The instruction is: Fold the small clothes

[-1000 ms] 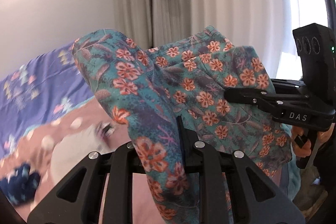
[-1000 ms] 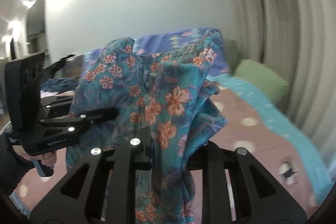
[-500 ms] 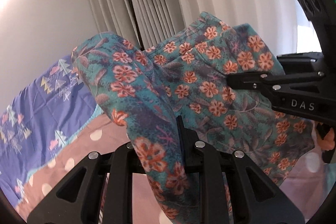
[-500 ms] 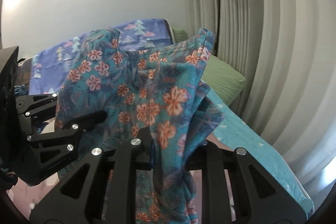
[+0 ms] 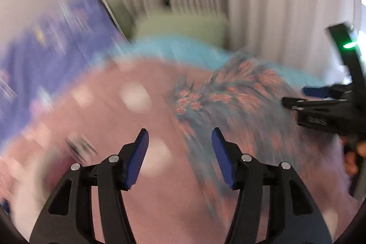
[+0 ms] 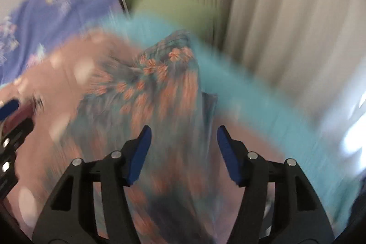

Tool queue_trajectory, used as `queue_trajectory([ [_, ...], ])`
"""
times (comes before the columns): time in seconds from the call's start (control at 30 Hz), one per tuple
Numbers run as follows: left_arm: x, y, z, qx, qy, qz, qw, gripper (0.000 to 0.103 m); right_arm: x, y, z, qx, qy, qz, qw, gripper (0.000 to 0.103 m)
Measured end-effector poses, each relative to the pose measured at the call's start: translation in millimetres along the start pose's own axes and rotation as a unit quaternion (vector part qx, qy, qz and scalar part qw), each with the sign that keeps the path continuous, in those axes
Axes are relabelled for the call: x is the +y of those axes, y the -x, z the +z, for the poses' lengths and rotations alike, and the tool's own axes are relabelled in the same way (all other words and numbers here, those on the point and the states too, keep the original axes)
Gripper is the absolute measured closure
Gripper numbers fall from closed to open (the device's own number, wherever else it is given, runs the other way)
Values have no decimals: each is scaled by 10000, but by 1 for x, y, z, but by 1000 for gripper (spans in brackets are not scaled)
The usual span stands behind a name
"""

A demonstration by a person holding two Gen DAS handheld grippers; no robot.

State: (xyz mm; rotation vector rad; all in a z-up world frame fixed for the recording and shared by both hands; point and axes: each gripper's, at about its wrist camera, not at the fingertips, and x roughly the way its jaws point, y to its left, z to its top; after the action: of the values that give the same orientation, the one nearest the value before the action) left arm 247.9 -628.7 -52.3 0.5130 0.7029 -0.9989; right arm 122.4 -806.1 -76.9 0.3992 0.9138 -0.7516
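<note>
The teal garment with orange flowers point(image 5: 240, 102) lies on the pink dotted bedspread point(image 5: 103, 106), blurred by motion. My left gripper point(image 5: 179, 148) is open and empty, with the garment just right of its jaws. My right gripper point(image 6: 183, 150) is open, and the garment point(image 6: 160, 106) stretches from between its jaws away across the bed. The right gripper also shows at the right edge of the left wrist view point(image 5: 320, 106), with its blue pads apart.
A blue-purple patterned pillow or headboard cover point(image 5: 45, 56) stands at the left. A green cushion point(image 6: 173, 6) and a light blue blanket point(image 6: 240, 88) lie at the back. White curtains point(image 5: 251, 4) hang behind the bed.
Both grippers held the garment up in the air before. Now both have opened and let go, and the garment has dropped onto the bed. Both views have swung downward.
</note>
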Motion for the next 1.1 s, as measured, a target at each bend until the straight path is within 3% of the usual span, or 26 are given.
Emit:
queue_trajectory([
  [0.03, -3, -11, -8, 256, -41, -123, 9996, 45, -10, -14, -11, 118, -200, 208, 9995, 42],
  [0.07, -7, -20, -19, 450, -145, -208, 9987, 45, -19, -16, -18, -54, -388, 422, 9983, 42],
  [0.13, -10, -21, -23, 416, -218, -209, 9987, 45, -30, -13, -26, -125, -628, 676, 9957, 42],
  [0.27, -20, -9, -34, 497, -270, -67, 9984, 45, -24, -9, -31, -265, -464, 402, 9978, 40],
  [0.37, -32, -3, -42, 337, -479, 209, 9981, 45, -23, -7, -32, -344, -401, 140, 9985, 34],
  [0.47, -32, 9, -47, 168, -335, 412, 9984, 42, -16, -2, -33, -433, -521, 2, 9977, 31],
  [0.53, -35, 29, -53, -50, -218, 619, 9978, 37, -23, 18, -44, -537, -720, -48, 9959, 31],
  [0.67, -39, 81, -67, -573, 28, 253, 9980, 27, -24, 85, -89, -921, -468, 228, 9944, 31],
  [0.83, -55, 160, -100, -1238, 359, -40, 9917, 11, -17, 179, -176, -1479, -3, -94, 9890, 21],
  [1.0, -70, 219, -133, -1416, 834, -45, 9864, 4, -20, 238, -233, -1688, -235, 395, 9846, 16],
  [1.1, -83, 251, -150, -1452, 861, 155, 9855, 3, -16, 266, -251, -1783, -256, 353, 9830, 16],
])
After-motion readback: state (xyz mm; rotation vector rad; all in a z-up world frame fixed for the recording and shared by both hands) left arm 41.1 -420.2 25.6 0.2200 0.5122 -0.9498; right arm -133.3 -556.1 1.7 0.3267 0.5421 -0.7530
